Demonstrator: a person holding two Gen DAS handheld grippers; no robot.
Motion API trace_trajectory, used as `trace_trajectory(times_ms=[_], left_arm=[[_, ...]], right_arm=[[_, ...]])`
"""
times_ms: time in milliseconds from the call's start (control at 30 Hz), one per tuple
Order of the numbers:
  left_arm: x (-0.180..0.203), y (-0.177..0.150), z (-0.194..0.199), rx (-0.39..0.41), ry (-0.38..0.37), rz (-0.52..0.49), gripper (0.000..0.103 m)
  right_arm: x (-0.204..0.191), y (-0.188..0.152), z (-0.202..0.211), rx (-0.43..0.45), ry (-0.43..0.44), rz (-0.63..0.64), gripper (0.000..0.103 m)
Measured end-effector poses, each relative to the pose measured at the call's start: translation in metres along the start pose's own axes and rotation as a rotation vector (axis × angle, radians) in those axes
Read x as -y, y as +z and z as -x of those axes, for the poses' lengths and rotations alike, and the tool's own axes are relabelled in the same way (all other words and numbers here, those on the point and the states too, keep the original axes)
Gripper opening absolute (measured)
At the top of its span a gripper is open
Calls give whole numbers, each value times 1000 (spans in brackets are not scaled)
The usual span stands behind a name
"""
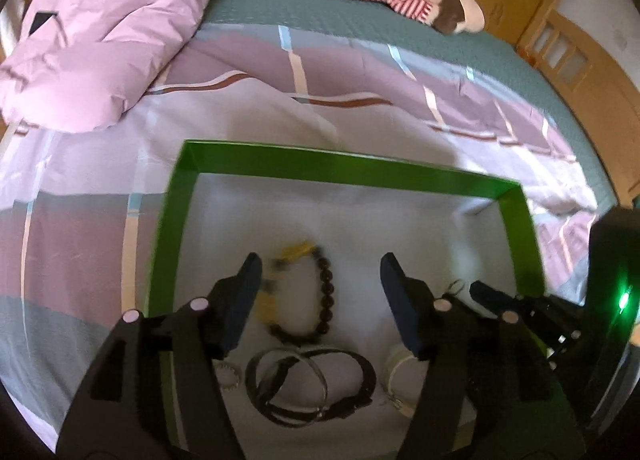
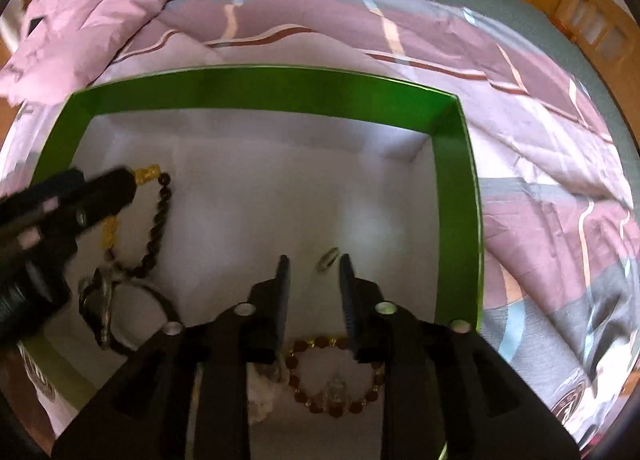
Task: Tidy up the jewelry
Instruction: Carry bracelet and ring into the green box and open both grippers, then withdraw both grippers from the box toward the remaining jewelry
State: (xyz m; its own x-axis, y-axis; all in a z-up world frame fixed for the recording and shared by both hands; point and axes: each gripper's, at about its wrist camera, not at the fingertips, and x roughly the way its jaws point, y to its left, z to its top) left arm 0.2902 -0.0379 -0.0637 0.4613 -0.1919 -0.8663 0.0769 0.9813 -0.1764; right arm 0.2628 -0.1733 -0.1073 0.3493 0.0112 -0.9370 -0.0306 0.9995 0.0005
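Inside the green-walled box on the bed, the left tool hangs spread wide over a limp dark bead bracelet, best pinched across its hard, rounded beads. The right tool, parted and empty, nears what may be a small smooth ring, light and slippery.

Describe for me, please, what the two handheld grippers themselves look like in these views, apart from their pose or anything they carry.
Both are matte black plastic. The left gripper has two wedge-shaped fingers faced with dark blue pads, and round pale pink-white pivot caps at its linkage joints. The right gripper has thinner, ridged dark blue pads and similar pale caps. A green indicator light glows on the right gripper's body. No cables or sleeves show.
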Motion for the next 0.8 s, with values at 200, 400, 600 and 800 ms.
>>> trace_trajectory(times_ms=[200, 400, 600, 800], left_arm=[[-10, -12, 48, 40, -20, 45, 74], [-24, -49, 116, 76, -36, 73, 84], [-51, -119, 158, 73, -53, 102, 95], [-73, -188, 138, 0, 16, 88, 95]], right_arm=[[-1, -16, 37, 68, -53, -2, 65], [-1, -49, 86, 76, -23, 5, 65], [-7, -108, 123, 75, 26, 28, 65], [-17, -158, 110, 13, 86, 19, 65]])
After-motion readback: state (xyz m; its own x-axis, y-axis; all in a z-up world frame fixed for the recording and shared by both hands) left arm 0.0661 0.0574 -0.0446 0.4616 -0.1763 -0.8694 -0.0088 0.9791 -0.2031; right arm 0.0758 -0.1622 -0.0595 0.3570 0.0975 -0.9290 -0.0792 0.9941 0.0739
